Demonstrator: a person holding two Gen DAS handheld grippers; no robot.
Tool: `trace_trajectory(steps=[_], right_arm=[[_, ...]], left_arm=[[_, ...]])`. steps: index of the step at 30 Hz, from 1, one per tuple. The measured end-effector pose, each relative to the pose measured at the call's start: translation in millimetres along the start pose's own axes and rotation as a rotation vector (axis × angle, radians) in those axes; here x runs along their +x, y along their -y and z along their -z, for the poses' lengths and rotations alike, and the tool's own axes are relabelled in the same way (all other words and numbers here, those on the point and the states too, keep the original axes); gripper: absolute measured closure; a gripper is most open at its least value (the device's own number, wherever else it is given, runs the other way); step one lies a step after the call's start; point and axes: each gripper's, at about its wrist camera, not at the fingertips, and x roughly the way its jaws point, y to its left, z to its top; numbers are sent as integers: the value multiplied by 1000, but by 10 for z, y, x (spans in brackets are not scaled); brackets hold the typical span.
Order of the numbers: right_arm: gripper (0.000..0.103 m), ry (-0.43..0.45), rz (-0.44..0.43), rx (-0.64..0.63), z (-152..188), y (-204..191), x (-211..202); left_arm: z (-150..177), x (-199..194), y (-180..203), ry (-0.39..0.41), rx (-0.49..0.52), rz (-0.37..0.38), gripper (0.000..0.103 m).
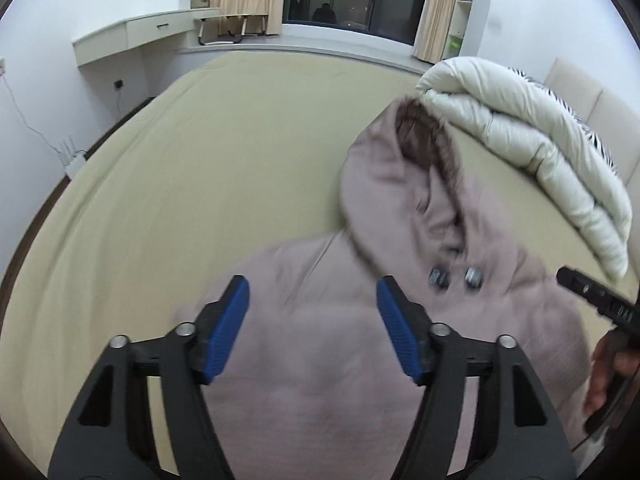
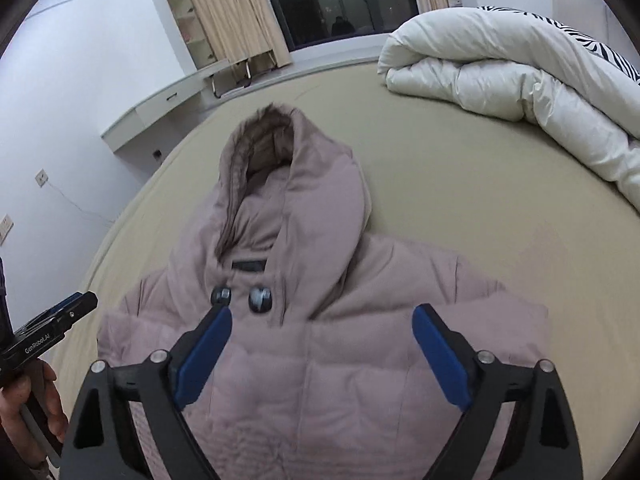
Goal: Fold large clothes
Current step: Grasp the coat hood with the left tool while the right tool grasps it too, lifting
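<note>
Hovering spread, empty: left hand-held gripper (image 1: 313, 330), right hand-held gripper (image 2: 322, 356) | jacket (image 2: 320, 360) | right view only: neck label (image 2: 249, 266)

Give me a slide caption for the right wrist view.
Open right gripper above a pink hooded coat spread on the bed, duvet behind.

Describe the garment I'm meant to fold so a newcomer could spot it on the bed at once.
Start at the wide beige bed. The pink puffer jacket lies flat near its close edge, hood pointing toward the window. Unlike the rolled white duvet at the far right, it has a fur-trimmed hood and two round buttons at the collar.
</note>
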Motion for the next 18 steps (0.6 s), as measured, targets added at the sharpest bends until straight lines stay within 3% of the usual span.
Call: trace_trajectory(steps=[5, 9, 16, 18], right_arm=[[8, -35, -2, 39, -410, 144, 253], [8, -43, 20, -20, -595, 133, 431], [8, -63, -12, -29, -594, 185, 741], [8, -72, -12, -16, -604, 201, 836]], left_arm=[[-810, 702, 512, -51, 55, 21, 33], [-1183, 1300, 838, -110, 32, -5, 32], [-1262, 2109, 1159, -156, 108, -113, 31], [-1311, 2275, 1094, -150, 75, -116, 31]])
